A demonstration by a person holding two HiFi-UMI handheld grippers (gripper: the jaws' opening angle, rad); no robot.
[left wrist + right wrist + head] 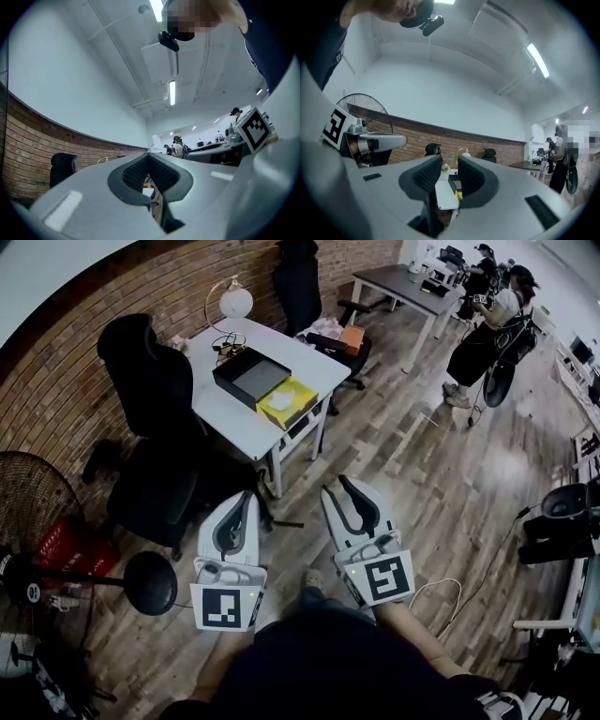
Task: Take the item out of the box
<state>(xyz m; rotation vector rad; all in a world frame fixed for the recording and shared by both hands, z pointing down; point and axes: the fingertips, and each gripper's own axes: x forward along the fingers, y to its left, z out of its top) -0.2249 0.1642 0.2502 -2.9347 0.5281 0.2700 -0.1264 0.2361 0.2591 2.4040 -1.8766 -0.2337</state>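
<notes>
Head view is showing the black box (232,388) sitting open-topped on the white bench (225,418), well apart from both grippers. A flat grey surface (259,378) is lying inside it; whether that is the item or only a lining is too small to tell. A yellow flat package (288,401) is lying on the bench against the box's near right side.

The left hand-held gripper (249,498) is hanging low, close to the person's body, above the wooden floor (422,474). In the left gripper view its jaws are pressing together at the tips with nothing between them. The right hand-held gripper (339,486) is hovering beside it; the right gripper view is showing its jaws parted and empty, the distant bench (443,194) framed in the gap.
</notes>
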